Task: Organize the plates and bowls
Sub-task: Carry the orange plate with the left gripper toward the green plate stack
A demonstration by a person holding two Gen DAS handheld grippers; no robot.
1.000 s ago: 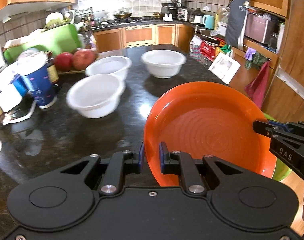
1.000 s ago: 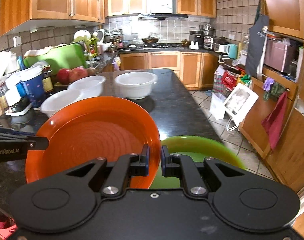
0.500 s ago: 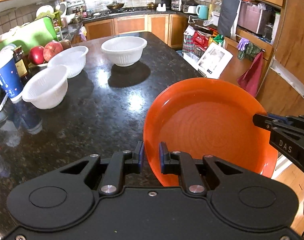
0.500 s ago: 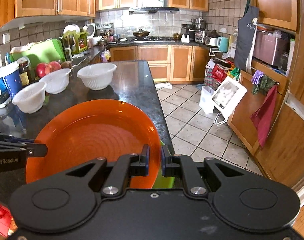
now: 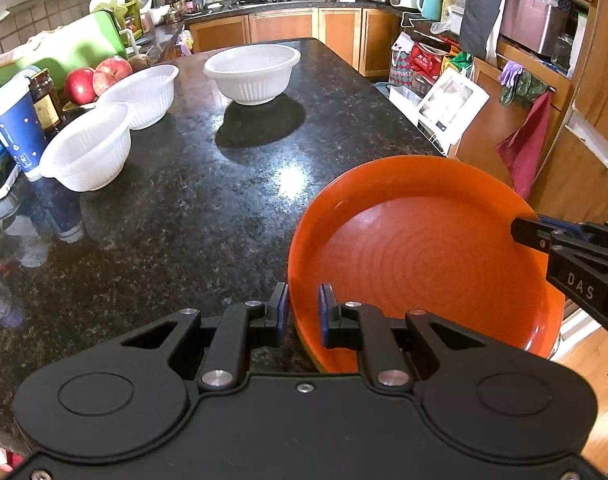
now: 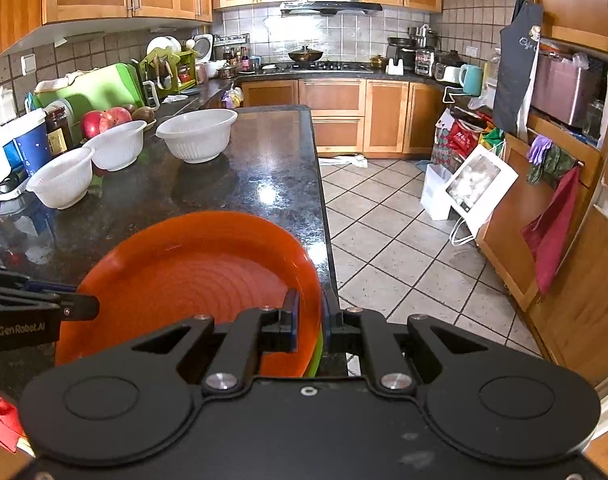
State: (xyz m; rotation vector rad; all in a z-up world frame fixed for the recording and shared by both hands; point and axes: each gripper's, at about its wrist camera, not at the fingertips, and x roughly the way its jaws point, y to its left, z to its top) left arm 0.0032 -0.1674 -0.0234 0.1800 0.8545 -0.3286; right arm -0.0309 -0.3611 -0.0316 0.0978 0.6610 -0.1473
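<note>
An orange plate (image 5: pixel 423 256) (image 6: pixel 192 280) hangs over the near right corner of the black granite counter (image 5: pixel 184 220), held from both sides. My left gripper (image 5: pixel 302 306) is shut on its near left rim, and my right gripper (image 6: pixel 309 316) is shut on its right rim. A sliver of a green plate (image 6: pixel 315 354) shows just under the orange one; whether they touch I cannot tell. Three white bowls (image 5: pixel 252 68) (image 5: pixel 140 92) (image 5: pixel 86 148) stand upright at the counter's far left.
A blue paper cup (image 5: pixel 14 128), jars, red apples (image 5: pixel 94 80) and a green cutting board (image 5: pixel 72 56) crowd the counter's left edge. The counter's right edge (image 6: pixel 323 208) drops to a tiled floor (image 6: pixel 403 248), where a white paper bag (image 6: pixel 475 184) leans against the cupboards.
Both grippers have carried the orange plate back toward the counter's near right corner and lower. The bowls now lie farther off, and the green plate has gone almost wholly under the orange one.
</note>
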